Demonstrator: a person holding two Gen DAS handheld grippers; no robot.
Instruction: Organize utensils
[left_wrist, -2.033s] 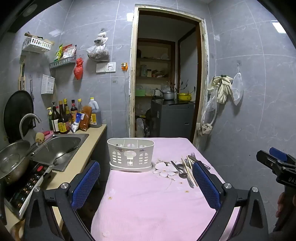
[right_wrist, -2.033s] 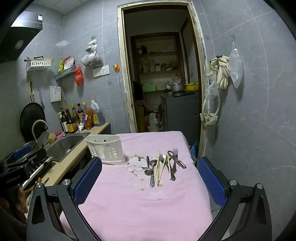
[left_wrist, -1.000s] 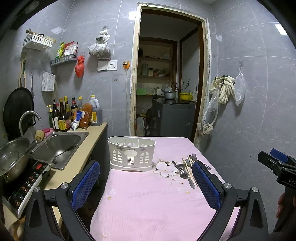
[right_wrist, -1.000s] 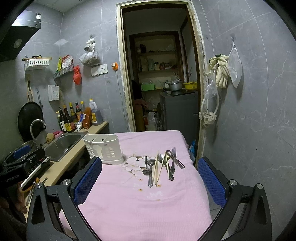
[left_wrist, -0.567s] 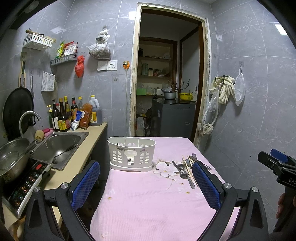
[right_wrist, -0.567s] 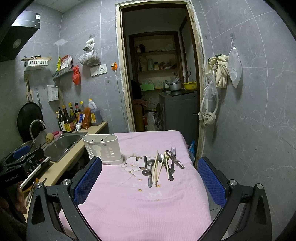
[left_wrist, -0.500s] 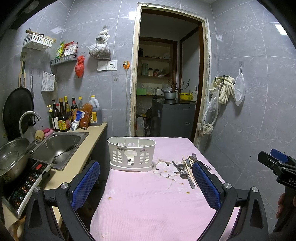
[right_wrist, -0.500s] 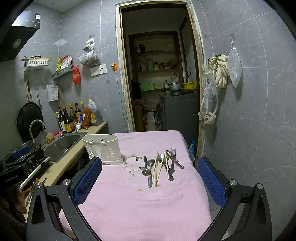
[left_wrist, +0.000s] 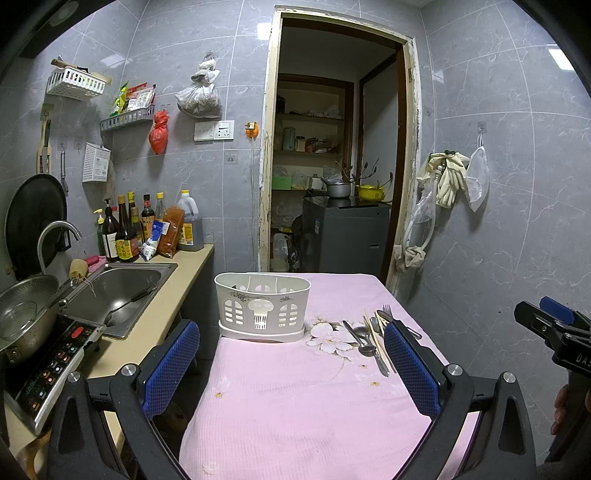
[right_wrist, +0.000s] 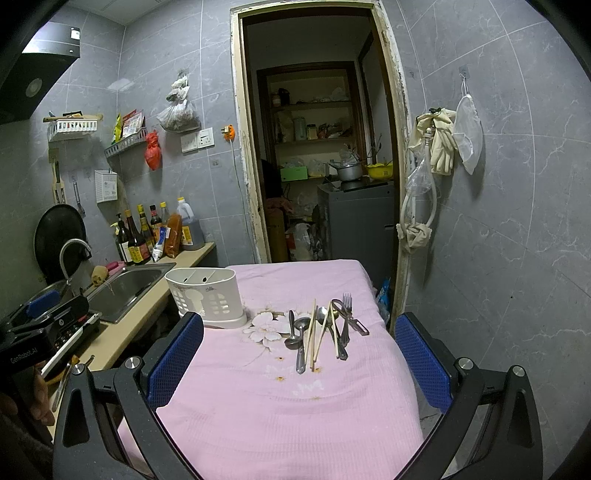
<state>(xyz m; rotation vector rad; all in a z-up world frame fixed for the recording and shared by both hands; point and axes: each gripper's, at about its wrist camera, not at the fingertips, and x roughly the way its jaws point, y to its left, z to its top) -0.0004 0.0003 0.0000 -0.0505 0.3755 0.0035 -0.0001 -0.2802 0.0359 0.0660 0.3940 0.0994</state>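
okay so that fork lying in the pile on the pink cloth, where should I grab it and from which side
Take the fork by its handle, low toward the near end, coming down from above with the right gripper, jaws across the shaft. It lies flat on the pink tablecloth, tines pointing away, at the right edge of the pile; chopsticks and spoons crowd its left, so the right side is freer.

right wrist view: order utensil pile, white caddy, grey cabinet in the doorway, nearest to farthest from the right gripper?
From the right gripper:
1. Utensil pile, straight ahead on the pink cloth.
2. White caddy, ahead-left, near the table's left edge.
3. Grey cabinet, beyond the table, through the doorway.
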